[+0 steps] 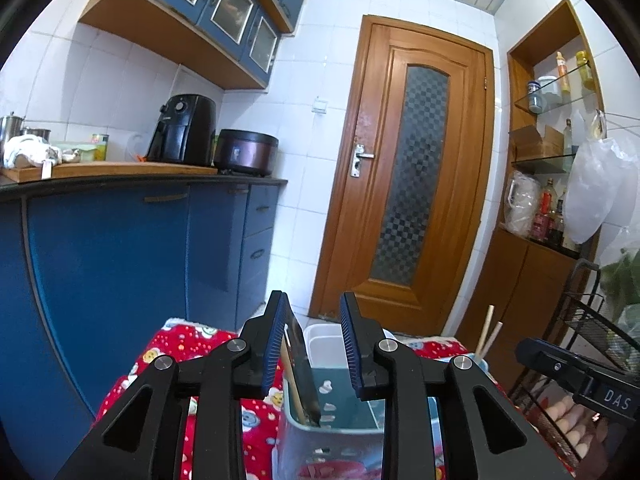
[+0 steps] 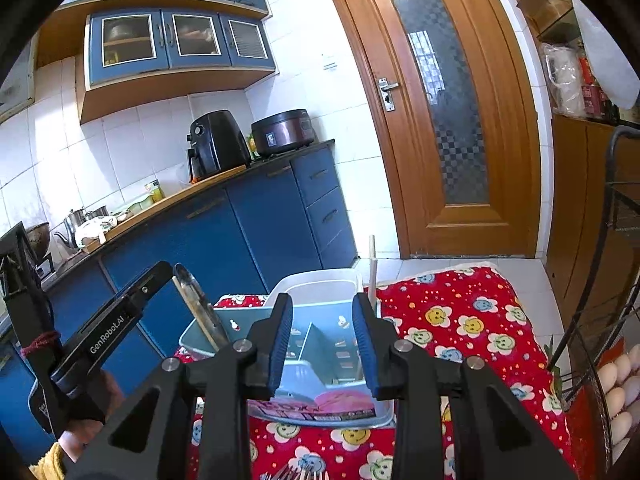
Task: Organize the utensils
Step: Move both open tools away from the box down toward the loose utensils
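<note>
Only the right wrist view shows forks (image 2: 298, 474) below both spread tools, left tool (image 1: 313, 346) and right tool (image 2: 323, 344).

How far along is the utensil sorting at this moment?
Partly done. A spoon with a wooden handle stands in the left section of the blue organizer, and chopsticks stand at its right side. Nothing is in hand: the left gripper and right gripper are both open and empty. More utensils, forks among them, lie on the red cloth.
</note>
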Motion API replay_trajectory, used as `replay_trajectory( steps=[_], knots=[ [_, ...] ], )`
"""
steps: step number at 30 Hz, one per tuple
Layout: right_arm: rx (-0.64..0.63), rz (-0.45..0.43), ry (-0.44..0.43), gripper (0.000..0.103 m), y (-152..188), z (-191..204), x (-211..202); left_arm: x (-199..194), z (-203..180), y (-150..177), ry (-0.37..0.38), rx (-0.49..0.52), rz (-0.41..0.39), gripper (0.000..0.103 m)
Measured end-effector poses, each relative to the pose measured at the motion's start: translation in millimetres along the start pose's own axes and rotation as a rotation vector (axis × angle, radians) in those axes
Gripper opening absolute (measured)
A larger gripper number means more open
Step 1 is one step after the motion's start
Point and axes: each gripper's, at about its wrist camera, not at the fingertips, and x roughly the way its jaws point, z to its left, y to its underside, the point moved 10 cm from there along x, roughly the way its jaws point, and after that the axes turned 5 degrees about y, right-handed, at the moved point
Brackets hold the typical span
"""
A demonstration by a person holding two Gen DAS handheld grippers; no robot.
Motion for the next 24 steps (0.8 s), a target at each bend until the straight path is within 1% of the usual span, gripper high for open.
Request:
replay_trajectory(
  steps=[9, 12, 18, 24],
  knots=[
    [0.01, 0.026, 0.005, 0.034, 15.3, -2.8, -23.0, -21.9, -6.1, 9.4, 0.044, -0.011, 0.068, 0.028],
    [0.007, 0.038, 0.009, 0.034, 21.7, -4.0, -30.0, -29.6, -9.4, 16.1, 0.067, -0.011, 0.099, 0.028],
    [0.007, 0.075, 0.02, 0.034, 36.6, -9.4, -39.9, -45.7, -14.8, 32.0, 0.084, 0.0, 0.158, 0.028],
    [0.006, 0.112, 0.034, 0.034, 54.7, -14.1, -46.2, -56.8, -20.2, 51.8, 0.105, -0.011, 0.225, 0.028]
  ],
)
